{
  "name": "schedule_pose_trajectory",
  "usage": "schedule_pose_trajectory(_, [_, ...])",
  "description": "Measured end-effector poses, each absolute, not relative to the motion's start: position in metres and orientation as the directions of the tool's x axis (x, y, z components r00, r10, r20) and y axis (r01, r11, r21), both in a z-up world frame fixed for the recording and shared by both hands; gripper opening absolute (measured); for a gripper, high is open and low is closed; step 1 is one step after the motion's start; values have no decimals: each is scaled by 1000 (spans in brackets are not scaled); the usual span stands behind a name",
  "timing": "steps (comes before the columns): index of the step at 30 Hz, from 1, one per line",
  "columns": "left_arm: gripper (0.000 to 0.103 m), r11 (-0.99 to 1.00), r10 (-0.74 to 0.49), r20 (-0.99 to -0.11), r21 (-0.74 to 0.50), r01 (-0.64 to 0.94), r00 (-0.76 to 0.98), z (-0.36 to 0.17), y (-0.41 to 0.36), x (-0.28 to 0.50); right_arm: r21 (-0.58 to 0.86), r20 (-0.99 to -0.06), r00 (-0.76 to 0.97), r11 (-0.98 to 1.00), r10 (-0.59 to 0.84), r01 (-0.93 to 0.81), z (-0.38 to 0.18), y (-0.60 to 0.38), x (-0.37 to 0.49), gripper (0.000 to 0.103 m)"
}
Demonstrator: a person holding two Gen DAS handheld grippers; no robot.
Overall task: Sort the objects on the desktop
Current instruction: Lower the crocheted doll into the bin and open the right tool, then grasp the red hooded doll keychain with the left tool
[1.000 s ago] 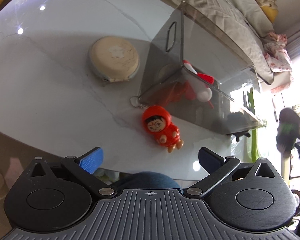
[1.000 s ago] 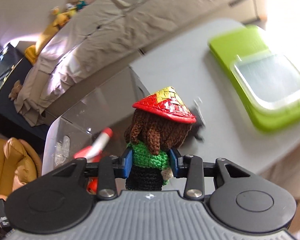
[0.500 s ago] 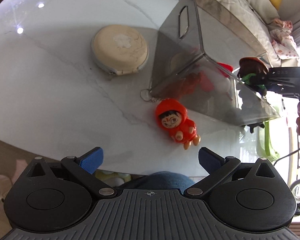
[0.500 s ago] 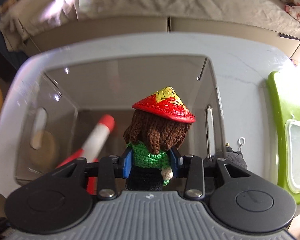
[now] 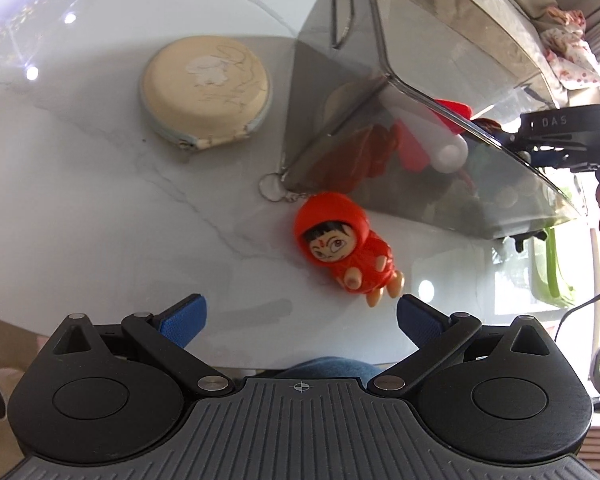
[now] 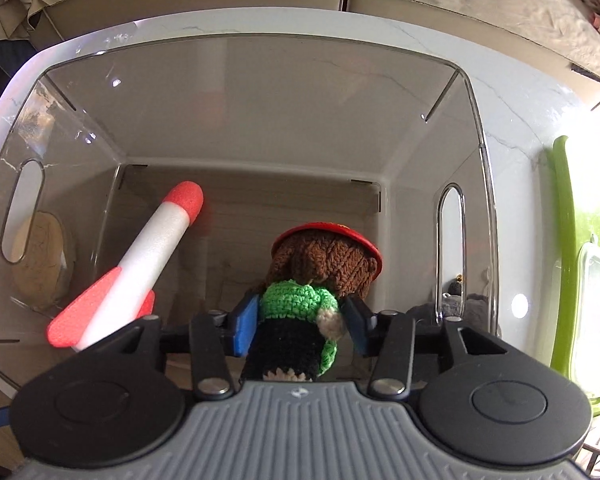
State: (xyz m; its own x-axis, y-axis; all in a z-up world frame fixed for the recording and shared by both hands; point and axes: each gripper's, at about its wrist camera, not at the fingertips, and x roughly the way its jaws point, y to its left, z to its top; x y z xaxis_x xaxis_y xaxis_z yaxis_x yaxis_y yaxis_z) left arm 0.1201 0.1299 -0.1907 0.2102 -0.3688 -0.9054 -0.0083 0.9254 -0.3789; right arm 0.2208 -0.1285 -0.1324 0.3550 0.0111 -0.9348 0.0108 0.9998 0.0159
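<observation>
Crochet doll (image 6: 300, 304) sits between right fingers (image 6: 247, 330), gap visible; left fingers (image 5: 182, 320) wide.

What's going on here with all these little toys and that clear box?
A person is sorting desk toys into a clear bin. The right gripper is lowered into the bin, its fingers on either side of a crocheted doll in a red hat that looks tipped forward, beside a foam rocket already inside. The left gripper hangs open over an orange hooded figure lying on the table, near a round beige pouch.
</observation>
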Motion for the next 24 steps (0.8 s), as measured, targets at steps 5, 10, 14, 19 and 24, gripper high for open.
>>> schedule_pose_trajectory(5, [103,937,-344,-915,-348,15,210,-188,117,120,25,-923,384,1000,19,11,-124,-130,215,77])
schedule_pose_trajectory(10, [103,937,-344,-915,-350,11,212,-187,110,119,34,-910,413,999,26,11,-115,-132,209,77])
schedule_pose_trajectory(14, [103,937,-339,-911,-350,-6,233,-189,103,123,98,-862,502,994,66,39,-93,-147,184,77])
schedule_pose_trajectory(19, [103,962,-264,-930,-273,-1,256,-195,82,130,247,-720,684,965,120,92,-68,-185,118,85])
schedule_pose_trajectory(24, [103,939,-287,-937,-316,-135,201,-211,73,141,300,-636,765,946,102,124,-69,-220,81,86])
